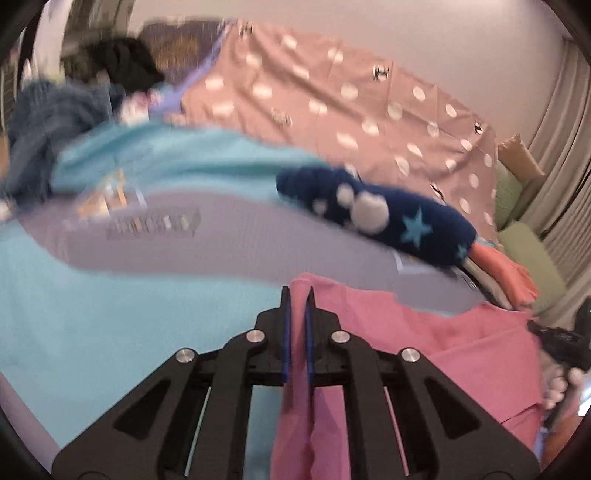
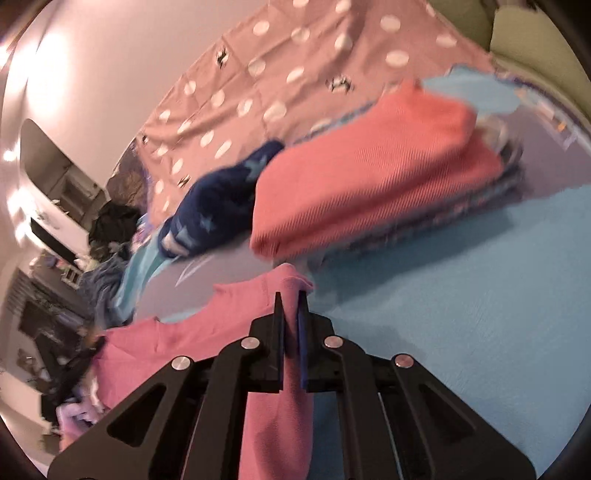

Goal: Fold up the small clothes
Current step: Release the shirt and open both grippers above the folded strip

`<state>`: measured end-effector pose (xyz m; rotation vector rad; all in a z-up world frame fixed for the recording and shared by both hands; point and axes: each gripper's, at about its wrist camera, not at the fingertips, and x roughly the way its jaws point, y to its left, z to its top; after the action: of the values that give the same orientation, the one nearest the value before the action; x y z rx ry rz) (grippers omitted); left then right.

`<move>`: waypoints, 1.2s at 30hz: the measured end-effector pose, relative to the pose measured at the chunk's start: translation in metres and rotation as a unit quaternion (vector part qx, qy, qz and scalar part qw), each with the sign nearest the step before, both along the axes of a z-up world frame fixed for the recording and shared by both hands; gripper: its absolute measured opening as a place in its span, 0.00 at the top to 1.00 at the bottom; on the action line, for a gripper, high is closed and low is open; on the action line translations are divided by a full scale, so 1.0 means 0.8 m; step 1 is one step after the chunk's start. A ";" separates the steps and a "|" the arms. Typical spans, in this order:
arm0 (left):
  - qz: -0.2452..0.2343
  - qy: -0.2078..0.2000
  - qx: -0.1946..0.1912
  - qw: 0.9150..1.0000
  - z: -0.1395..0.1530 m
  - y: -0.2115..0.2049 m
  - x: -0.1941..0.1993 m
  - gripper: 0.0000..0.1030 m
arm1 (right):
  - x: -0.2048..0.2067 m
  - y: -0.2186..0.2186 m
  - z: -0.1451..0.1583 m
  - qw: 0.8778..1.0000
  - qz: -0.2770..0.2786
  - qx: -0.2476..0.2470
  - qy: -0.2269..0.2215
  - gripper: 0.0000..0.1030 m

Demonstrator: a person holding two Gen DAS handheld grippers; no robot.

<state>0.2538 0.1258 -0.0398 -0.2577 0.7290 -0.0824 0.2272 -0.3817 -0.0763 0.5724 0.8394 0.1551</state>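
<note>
Holding one pink garment (image 1: 436, 332) between your two grippers, you have both claws clamped on its cloth. Your left gripper (image 1: 297, 295) pinches a bunched edge, with fabric poking up past the fingertips and hanging down between the arms. Your right gripper (image 2: 291, 299) grips another bunched edge of the same garment (image 2: 177, 339) in like manner, and the cloth spans the gap between the two tools, raised off the surface.

Count of other items: one navy fleece piece with pale blue stars (image 1: 384, 214), lying near the far side; one folded coral garment (image 2: 373, 177) on top of a stack of folded clothes, touching the navy piece on one side; one heap of blue-grey clothing (image 1: 48, 122) at the far left of the left view; one dark bundle (image 1: 129, 66) behind that heap.

Surface: a bed cover in turquoise and grey (image 1: 110, 325) with a printed design, blurred beyond reading. Behind it lies one dusty-pink sheet with white dots (image 1: 332, 103).

Room: a plain pale wall (image 1: 424, 33), pleated curtains (image 1: 565, 140) at the right of the left view, and a green cushioned seat (image 1: 528, 251) beside the bed. Both views are motion-blurred.
</note>
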 end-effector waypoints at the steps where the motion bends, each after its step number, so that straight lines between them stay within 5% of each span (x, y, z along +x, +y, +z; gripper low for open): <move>1: -0.006 -0.002 0.009 1.000 0.006 -0.005 0.006 0.94 | 0.003 -0.002 0.000 1.000 0.001 0.005 0.002 0.95; 6: -0.021 0.027 0.120 0.992 -0.032 -0.037 0.024 0.92 | 0.017 0.012 -0.050 0.995 0.021 -0.063 0.081 0.91; 8: -0.025 0.057 0.136 0.989 -0.058 -0.036 0.018 0.87 | 0.000 0.005 -0.054 0.996 0.010 -0.045 0.072 0.81; 10: -0.020 0.055 0.124 0.991 -0.064 -0.022 0.004 0.77 | -0.024 -0.002 -0.045 0.997 -0.001 -0.038 0.071 0.70; 18: -0.010 0.023 0.055 0.998 -0.018 0.040 -0.116 0.51 | -0.157 0.010 0.004 0.995 0.069 -0.061 0.034 0.68; 28: -0.044 0.055 -0.005 0.998 -0.057 0.047 -0.293 0.29 | -0.300 0.041 -0.018 0.996 0.077 -0.014 0.041 0.68; 32: -0.055 0.041 -0.004 0.998 -0.056 0.034 -0.342 0.16 | -0.350 0.056 -0.015 0.997 0.065 -0.046 0.027 0.62; 36: -0.069 0.035 0.042 0.996 -0.054 0.011 -0.387 0.11 | -0.406 0.064 -0.013 0.995 0.064 -0.069 0.018 0.57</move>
<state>-0.0560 0.1349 -0.0829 -0.1296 0.8168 -0.1731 -0.0972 -0.3304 -0.0867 0.3927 0.9144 0.2037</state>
